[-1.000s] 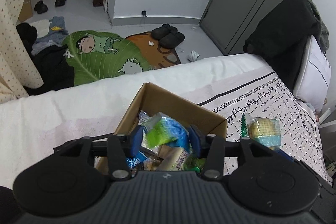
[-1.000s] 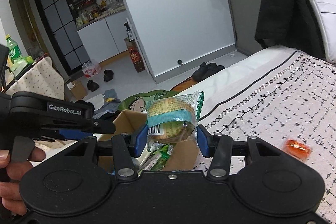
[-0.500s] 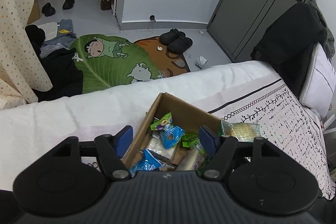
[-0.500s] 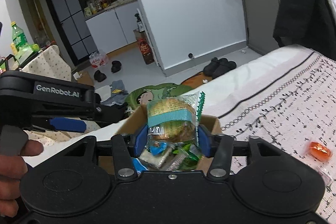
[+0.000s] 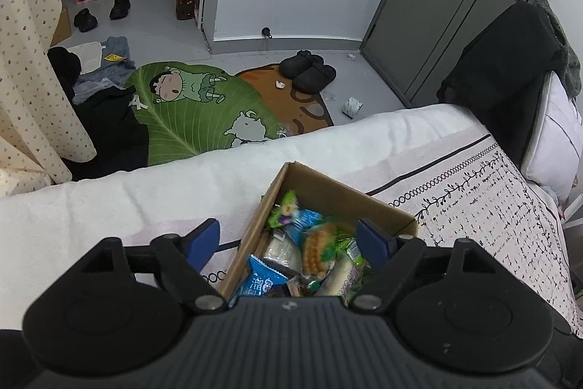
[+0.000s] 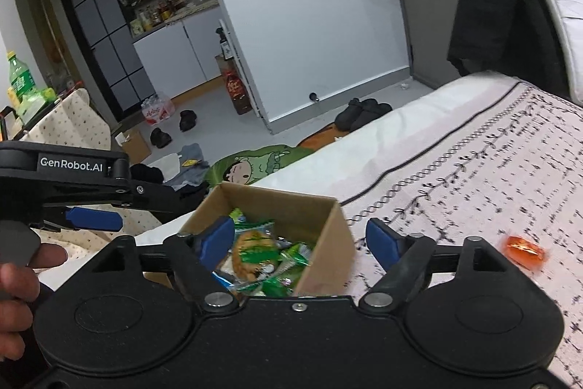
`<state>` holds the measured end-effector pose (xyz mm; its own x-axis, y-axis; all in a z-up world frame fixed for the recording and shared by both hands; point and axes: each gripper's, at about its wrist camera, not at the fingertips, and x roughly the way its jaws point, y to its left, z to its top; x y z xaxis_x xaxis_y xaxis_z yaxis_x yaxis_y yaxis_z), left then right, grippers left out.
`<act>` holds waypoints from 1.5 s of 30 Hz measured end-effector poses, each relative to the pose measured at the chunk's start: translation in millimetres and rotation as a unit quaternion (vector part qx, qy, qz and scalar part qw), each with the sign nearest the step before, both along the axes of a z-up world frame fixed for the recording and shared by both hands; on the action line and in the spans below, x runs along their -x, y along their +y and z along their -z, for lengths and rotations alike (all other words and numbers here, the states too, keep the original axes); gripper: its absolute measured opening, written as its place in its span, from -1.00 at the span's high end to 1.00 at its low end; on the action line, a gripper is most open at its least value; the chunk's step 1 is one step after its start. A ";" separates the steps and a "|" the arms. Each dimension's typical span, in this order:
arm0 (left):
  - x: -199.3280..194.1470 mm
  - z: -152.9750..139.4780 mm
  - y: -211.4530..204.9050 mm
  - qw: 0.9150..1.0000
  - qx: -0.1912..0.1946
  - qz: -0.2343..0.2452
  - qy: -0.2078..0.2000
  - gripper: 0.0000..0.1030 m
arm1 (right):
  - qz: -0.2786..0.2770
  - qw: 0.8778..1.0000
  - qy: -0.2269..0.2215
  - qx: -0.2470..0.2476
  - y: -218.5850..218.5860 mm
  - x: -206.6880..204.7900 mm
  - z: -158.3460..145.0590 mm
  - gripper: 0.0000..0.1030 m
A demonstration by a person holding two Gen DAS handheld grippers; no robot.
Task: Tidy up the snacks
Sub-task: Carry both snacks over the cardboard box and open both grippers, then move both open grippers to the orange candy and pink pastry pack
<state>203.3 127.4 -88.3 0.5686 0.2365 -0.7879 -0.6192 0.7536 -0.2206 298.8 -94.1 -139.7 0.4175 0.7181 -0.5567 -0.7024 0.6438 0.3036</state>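
A brown cardboard box (image 5: 329,194) (image 6: 324,250) stands on the bed, filled with several wrapped snacks. A clear-wrapped round bun with a green band (image 5: 319,248) (image 6: 251,256) lies on top of the pile, blurred. My left gripper (image 5: 289,241) is open and empty above the box's near side. My right gripper (image 6: 300,237) is open and empty just above the box. The left gripper's arm (image 6: 83,185) shows at the left of the right wrist view. An orange wrapped candy (image 6: 524,250) lies on the patterned bedspread to the right of the box.
The bed has a white edge (image 5: 182,185) and a patterned cover (image 5: 492,206). Beyond it lie a green cartoon rug (image 5: 193,112), black slippers (image 5: 309,73), clothes on the floor and a grey door (image 5: 455,6). A dark jacket (image 5: 503,68) hangs over pillows at the right.
My left gripper opened and let its green-and-blue packet fall into the box. My right gripper carried the bun over the box, opened and dropped it in.
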 end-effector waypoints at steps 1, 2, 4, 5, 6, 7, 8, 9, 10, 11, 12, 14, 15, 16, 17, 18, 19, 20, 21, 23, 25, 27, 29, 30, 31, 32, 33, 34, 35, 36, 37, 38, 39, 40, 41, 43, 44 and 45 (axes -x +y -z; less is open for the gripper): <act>-1.1 0.3 -1.4 1.000 0.001 0.002 0.000 -0.60 | 0.004 1.000 0.001 0.000 -2.8 -0.7 -0.8 -0.54; -2.3 0.3 -3.6 1.000 0.001 0.004 0.001 -0.63 | 0.008 1.000 0.002 0.001 -7.6 -2.2 -1.4 -0.55; -4.4 -0.2 -8.7 1.000 0.000 0.010 0.001 -0.69 | 0.018 1.000 0.004 0.003 -15.3 -5.4 -2.0 -0.55; -5.6 -0.6 -11.7 1.000 -0.001 0.013 0.000 -0.71 | 0.022 1.000 0.005 0.004 -18.9 -6.9 -2.2 -0.55; -7.0 -1.3 -15.2 1.000 -0.002 0.016 -0.002 -0.71 | 0.028 1.000 0.006 0.004 -24.1 -8.6 -2.3 -0.55; -8.6 -1.8 -18.6 1.000 -0.003 0.020 -0.002 -0.72 | 0.033 0.999 0.008 0.005 -28.8 -10.9 -2.6 -0.56; -10.4 -2.3 -22.6 1.000 -0.004 0.024 -0.003 -0.72 | 0.038 0.999 0.011 0.006 -33.7 -13.3 -2.7 -0.57; -11.6 -2.7 -25.5 1.000 -0.004 0.027 -0.004 -0.72 | 0.042 0.999 0.013 0.006 -39.5 -14.8 -2.5 -0.57; -13.2 -3.1 -29.4 1.000 -0.005 0.031 -0.005 -0.73 | 0.047 0.999 0.016 0.005 -45.0 -16.2 -3.1 -0.58; -14.7 -3.2 -33.4 0.999 -0.006 0.034 -0.005 -0.73 | 0.051 0.999 0.019 0.003 -50.2 -18.3 -3.3 -0.59; -16.8 -3.2 -37.4 0.999 -0.006 0.037 -0.006 -0.73 | 0.057 0.998 0.022 0.001 -56.3 -19.9 -3.4 -0.59; -21.3 -3.2 -46.3 0.999 -0.005 0.043 -0.007 -0.73 | 0.065 0.998 0.024 -0.002 -65.9 -23.3 -3.1 -0.59; -22.8 -2.8 -50.6 0.999 -0.004 0.047 -0.008 -0.73 | 0.069 0.997 0.024 -0.002 -70.9 -24.9 -2.8 -0.59; -24.3 -2.7 -54.8 0.999 -0.003 0.052 -0.010 -0.73 | 0.075 0.997 0.024 -0.003 -75.7 -26.9 -2.7 -0.59; -26.1 -2.3 -59.6 0.998 -0.002 0.057 -0.011 -0.73 | 0.079 0.997 0.026 -0.004 -80.3 -28.7 -2.5 -0.59; -27.1 -2.2 -63.7 0.998 -0.002 0.062 -0.013 -0.73 | 0.083 0.996 0.029 -0.007 -85.7 -31.7 -2.2 -0.59; -29.2 -2.3 -68.0 0.998 -0.002 0.067 -0.014 -0.73 | 0.088 0.996 0.032 -0.011 -91.6 -34.2 -2.2 -0.59; -31.2 -2.5 -72.6 0.997 -0.004 0.072 -0.015 -0.73 | 0.095 0.995 0.035 -0.015 -97.8 -36.6 -2.1 -0.59; -33.0 -3.2 -76.7 0.997 -0.006 0.075 -0.015 -0.73 | 0.102 0.994 0.038 -0.017 -103.9 -39.1 -1.6 -0.59; -36.1 -4.1 -85.4 0.996 -0.010 0.085 -0.020 -0.73 | 0.113 0.993 0.042 -0.021 -114.6 -43.0 0.0 -0.59; -40.0 -4.0 -93.0 0.995 -0.008 0.094 -0.026 -0.73 | 0.128 0.990 0.048 -0.022 -125.9 -47.9 3.3 -0.59; -45.0 -3.3 -101.3 0.994 -0.007 0.106 -0.028 -0.73 | 0.141 0.988 0.054 -0.023 -135.9 -54.5 7.4 -0.59; -51.2 -3.4 -111.8 0.992 -0.011 0.125 -0.031 -0.73 | 0.155 0.986 0.061 -0.025 -144.7 -60.1 10.8 -0.58; -54.1 -3.3 -116.2 0.991 -0.014 0.131 -0.032 -0.73 | 0.161 0.984 0.065 -0.027 -149.2 -63.0 12.6 -0.58; -57.5 -2.8 -121.0 0.990 -0.016 0.136 -0.032 -0.73 | 0.167 0.983 0.068 -0.029 -154.0 -65.5 14.4 -0.58; -60.6 -2.0 -125.4 0.990 -0.016 0.140 -0.032 -0.73 | 0.171 0.982 0.072 -0.032 -158.0 -67.4 16.0 -0.58; -63.4 -0.6 -129.0 0.989 -0.015 0.144 -0.032 -0.73 | 0.175 0.981 0.077 -0.036 -161.9 -69.4 18.4 -0.58; -66.9 0.6 -132.8 0.988 -0.015 0.148 -0.031 -0.73 | 0.178 0.980 0.084 -0.038 -164.0 -71.7 21.4 -0.58; -69.9 1.5 -136.3 0.988 -0.015 0.152 -0.031 -0.73 | 0.182 0.978 0.091 -0.038 -165.8 -74.3 25.1 -0.58; -72.9 2.4 -139.9 0.987 -0.015 0.157 -0.031 -0.73 | 0.184 0.978 0.095 -0.036 -166.6 -75.9 28.4 -0.58; -76.2 3.5 -143.3 0.986 -0.014 0.162 -0.031 -0.73 | 0.185 0.977 0.099 -0.033 -166.7 -76.3 31.1 -0.58; -79.4 4.9 -146.5 0.986 -0.012 0.166 -0.031 -0.73 | 0.185 0.977 0.103 -0.030 -166.6 -77.2 34.4 -0.58; -83.2 6.9 -149.7 0.985 -0.008 0.170 -0.030 -0.72 | 0.185 0.977 0.107 -0.027 -166.0 -78.0 38.3 -0.57; -87.3 9.0 -152.1 0.985 -0.005 0.172 -0.027 -0.72 | 0.186 0.976 0.111 -0.024 -165.1 -78.6 41.6 -0.57; -90.7 11.2 -154.7 0.985 -0.003 0.173 -0.025 -0.72 | 0.187 0.975 0.114 -0.022 -166.0 -79.4 44.3 -0.54; -98.4 15.1 -160.3 0.982 -0.006 0.188 -0.022 -0.72 | 0.198 0.973 0.122 -0.015 -166.5 -81.1 49.8 -0.50; -102.3 17.2 -163.2 0.980 -0.009 0.195 -0.020 -0.72 | 0.202 0.971 0.126 -0.013 -166.8 -81.9 52.9 -0.47; -106.3 19.6 -165.2 0.979 -0.011 0.202 -0.018 -0.71 | 0.204 0.970 0.129 -0.012 -167.6 -83.1 54.8 -0.45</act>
<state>309.5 -37.8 -107.9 0.6469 0.0035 -0.7626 -0.2619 0.9402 -0.2179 381.8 -261.7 -194.5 0.5189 0.5369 -0.6652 -0.2893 0.8425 0.4544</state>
